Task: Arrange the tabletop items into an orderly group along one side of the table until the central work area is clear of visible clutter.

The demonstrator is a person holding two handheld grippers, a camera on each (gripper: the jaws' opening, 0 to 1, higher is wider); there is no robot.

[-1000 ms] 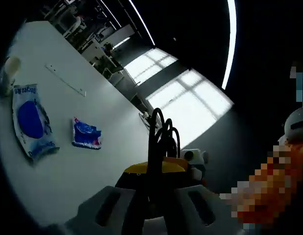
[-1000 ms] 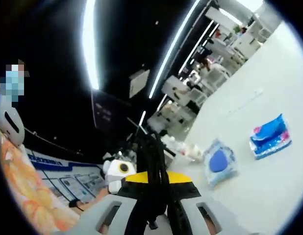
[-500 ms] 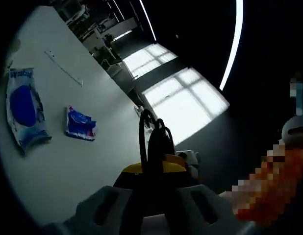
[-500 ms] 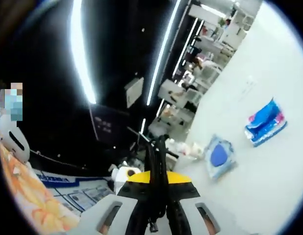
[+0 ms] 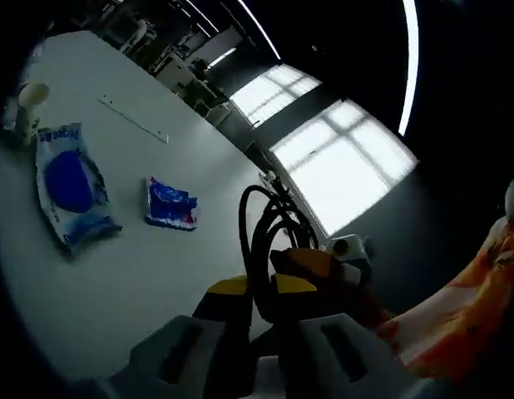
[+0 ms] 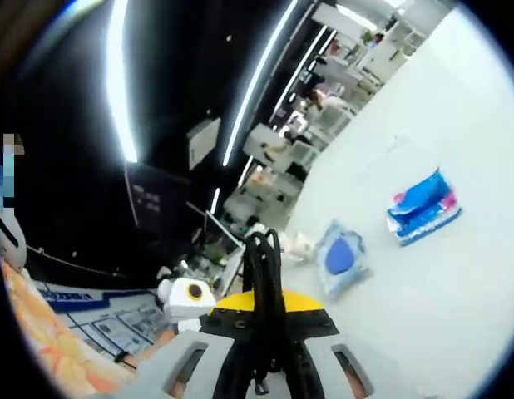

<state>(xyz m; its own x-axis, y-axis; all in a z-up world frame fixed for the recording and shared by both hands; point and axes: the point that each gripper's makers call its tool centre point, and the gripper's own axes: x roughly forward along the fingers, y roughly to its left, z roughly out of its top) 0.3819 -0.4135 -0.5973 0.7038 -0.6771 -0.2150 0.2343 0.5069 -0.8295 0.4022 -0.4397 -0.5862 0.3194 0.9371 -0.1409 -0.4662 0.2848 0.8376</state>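
Note:
A white table (image 5: 116, 274) holds a flat blue-and-white wipes pack (image 5: 70, 195) and a small blue tissue pack (image 5: 171, 205) beside it. The same wipes pack (image 6: 342, 258) and tissue pack (image 6: 422, 208) lie on the table (image 6: 457, 307) in the right gripper view. My left gripper (image 5: 259, 274) is raised above the table's near edge, well short of the packs, jaws together with nothing in them. Black cable loops (image 5: 274, 224) sit over it. My right gripper (image 6: 261, 249) is also held high, shut and empty. Each gripper sees the other gripper (image 5: 323, 266) (image 6: 190, 295) beside it.
A small pale bottle (image 5: 28, 100) stands beyond the wipes pack, and a thin white strip (image 5: 132, 119) lies further back. A person's orange patterned sleeve (image 5: 465, 307) (image 6: 41, 332) is beside the grippers. Shelves and desks (image 6: 323, 100) stand past the table's far end.
Both views have swung with the hands; the packs lie where they were. The other gripper now shows closer beside my left one.

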